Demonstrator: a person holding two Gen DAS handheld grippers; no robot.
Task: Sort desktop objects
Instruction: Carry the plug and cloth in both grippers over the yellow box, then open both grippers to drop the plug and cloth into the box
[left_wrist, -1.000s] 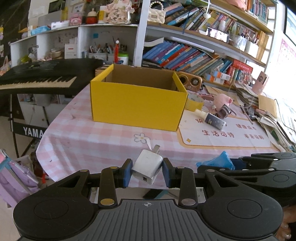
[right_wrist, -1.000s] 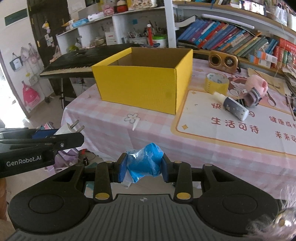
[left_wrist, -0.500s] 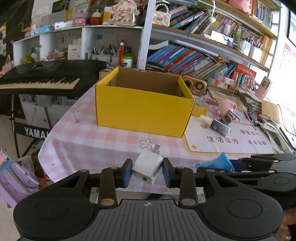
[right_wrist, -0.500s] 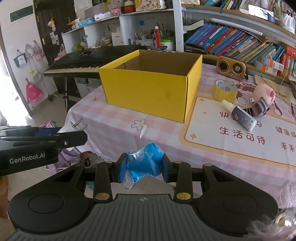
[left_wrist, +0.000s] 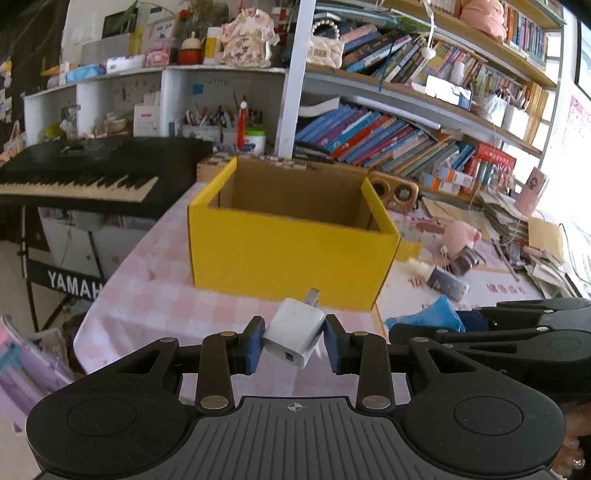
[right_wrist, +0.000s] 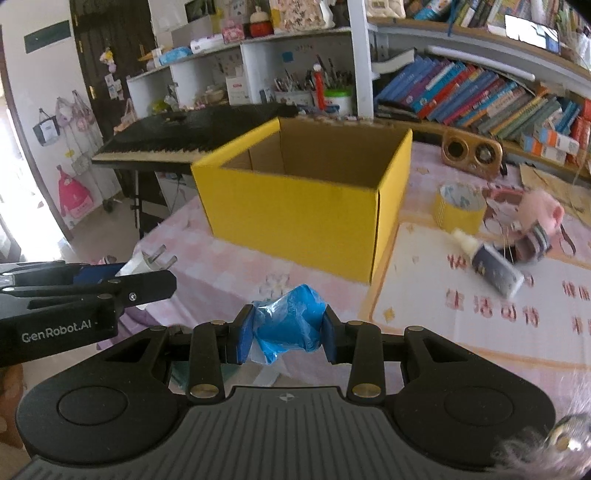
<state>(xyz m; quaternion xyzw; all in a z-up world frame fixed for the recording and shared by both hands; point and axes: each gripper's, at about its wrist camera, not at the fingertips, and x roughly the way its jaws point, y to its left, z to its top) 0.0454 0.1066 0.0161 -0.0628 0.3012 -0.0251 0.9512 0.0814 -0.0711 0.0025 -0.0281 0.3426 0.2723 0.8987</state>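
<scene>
Compared with the frame one second earlier, both hand-held grippers have advanced toward the yellow box (left_wrist: 291, 254), which now fills more of each view; its open top has become more visible, and the grips themselves are unchanged.

The left hand-held gripper (left_wrist: 293, 343) is clamped on a white charger plug (left_wrist: 293, 334), held tilted with its metal prongs pointing up toward the yellow box. The right hand-held gripper (right_wrist: 286, 332) is clamped on a crumpled blue plastic bag (right_wrist: 290, 319). Both held items are in front of the yellow box, above the near edge of the table (left_wrist: 147, 295), which carries a pink checked cloth. In the right wrist view the left hand-held gripper appears to the left of the yellow box and nearer than it.

The yellow box stands upright on the table with its top open. The brown inner walls are visible; the floor of the box is only partly in view, and no contents can be confirmed.

To the right of the yellow box lie a small dark bottle (right_wrist: 496, 273) with a pale cap, on its side, and a pink plush toy (right_wrist: 541, 216). A yellow tape roll (right_wrist: 458, 208) stands just beside the right wall of the yellow box. Behind the yellow box on the right is a brown speaker (right_wrist: 472, 149). Behind the yellow box on the left stands a black keyboard (left_wrist: 85, 175); bookshelves (left_wrist: 388, 133) lie beyond.
</scene>
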